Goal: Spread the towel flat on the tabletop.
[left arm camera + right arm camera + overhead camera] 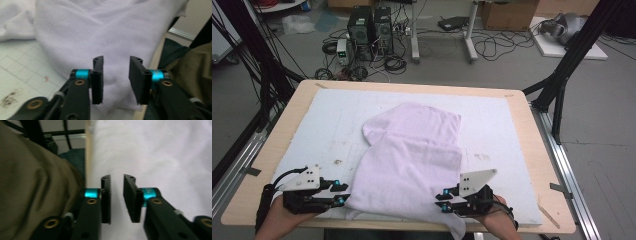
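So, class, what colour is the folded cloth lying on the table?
White, a soft terry towel; clearest in the high view.

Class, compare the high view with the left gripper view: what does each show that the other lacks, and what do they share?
High view alone: the whole white towel folded over itself, both grippers at its near corners, left gripper and right gripper, and computers on the floor. Left gripper view alone: its jaws apart with nothing gripped, and a dark smudge on the gridded mat. Shared: towel, mat, left gripper.

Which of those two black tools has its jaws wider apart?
The left tool, at the towel's near-left corner; the right tool's gap is narrower.
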`<action>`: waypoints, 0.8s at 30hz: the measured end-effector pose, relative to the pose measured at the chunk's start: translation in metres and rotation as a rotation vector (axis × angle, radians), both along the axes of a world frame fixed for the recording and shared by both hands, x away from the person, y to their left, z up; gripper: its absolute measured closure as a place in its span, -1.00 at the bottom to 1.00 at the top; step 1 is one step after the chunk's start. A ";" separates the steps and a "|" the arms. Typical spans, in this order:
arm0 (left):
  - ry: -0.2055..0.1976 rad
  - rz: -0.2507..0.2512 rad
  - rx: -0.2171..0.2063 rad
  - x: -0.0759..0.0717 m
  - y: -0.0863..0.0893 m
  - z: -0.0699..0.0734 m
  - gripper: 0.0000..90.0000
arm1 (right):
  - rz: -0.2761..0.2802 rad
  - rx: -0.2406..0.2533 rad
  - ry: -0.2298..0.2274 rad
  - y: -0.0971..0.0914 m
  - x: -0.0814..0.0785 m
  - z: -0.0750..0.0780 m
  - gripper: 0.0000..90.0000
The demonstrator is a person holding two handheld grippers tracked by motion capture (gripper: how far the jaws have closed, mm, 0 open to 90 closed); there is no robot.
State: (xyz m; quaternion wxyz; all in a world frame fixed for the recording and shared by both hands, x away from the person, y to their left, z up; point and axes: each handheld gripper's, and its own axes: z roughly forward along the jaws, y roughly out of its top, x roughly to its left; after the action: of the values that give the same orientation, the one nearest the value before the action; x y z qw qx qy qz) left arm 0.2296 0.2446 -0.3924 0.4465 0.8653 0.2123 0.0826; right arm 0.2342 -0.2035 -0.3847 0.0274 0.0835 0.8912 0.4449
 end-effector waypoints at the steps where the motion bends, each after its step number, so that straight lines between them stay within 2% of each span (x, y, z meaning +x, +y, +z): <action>1: 0.010 0.011 0.005 0.007 -0.001 -0.005 0.38 | -0.031 -0.011 0.000 -0.001 0.007 -0.002 0.56; 3: 0.035 0.020 0.030 0.022 -0.006 -0.017 0.38 | -0.064 -0.072 -0.003 0.001 0.021 -0.010 0.42; 4: 0.051 0.018 0.037 0.028 -0.009 -0.023 0.38 | -0.073 -0.091 0.006 0.003 0.027 -0.015 0.36; 7: 0.096 -0.007 0.101 0.042 -0.022 -0.043 0.35 | -0.073 -0.145 0.050 0.010 0.042 -0.032 0.25; 8: 0.088 -0.012 0.103 0.043 -0.026 -0.048 0.39 | -0.073 -0.159 0.063 0.012 0.044 -0.038 0.24; 9: 0.057 -0.002 0.088 0.041 -0.027 -0.049 0.47 | -0.074 -0.175 0.076 0.014 0.046 -0.042 0.25; 11: 0.073 -0.007 0.088 0.041 -0.028 -0.049 0.74 | -0.071 -0.219 0.077 0.018 0.046 -0.050 0.35; 12: 0.075 -0.009 0.088 0.040 -0.029 -0.049 0.92 | -0.076 -0.201 0.055 0.018 0.045 -0.051 0.47; 13: 0.080 -0.015 0.093 0.038 -0.030 -0.048 0.93 | -0.076 -0.190 0.056 0.017 0.045 -0.052 0.57; 15: 0.083 -0.038 0.101 0.034 -0.029 -0.046 0.95 | -0.067 -0.169 0.090 0.016 0.046 -0.053 0.88; 19: 0.083 -0.056 0.095 0.018 -0.021 -0.039 0.96 | -0.039 -0.162 0.098 0.015 0.040 -0.052 0.91; 22: 0.067 -0.071 0.046 0.001 -0.012 -0.025 0.95 | -0.016 -0.138 0.114 0.011 0.029 -0.048 0.91; 24: 0.044 -0.092 0.021 -0.013 -0.009 -0.016 0.95 | 0.024 -0.113 0.126 0.008 0.017 -0.041 0.91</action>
State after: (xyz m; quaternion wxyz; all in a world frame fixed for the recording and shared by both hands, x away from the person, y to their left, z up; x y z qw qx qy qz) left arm 0.2168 0.2354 -0.4080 0.4360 0.8804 0.1812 0.0449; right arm 0.2517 -0.1958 -0.4261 -0.0296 0.0990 0.9159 0.3879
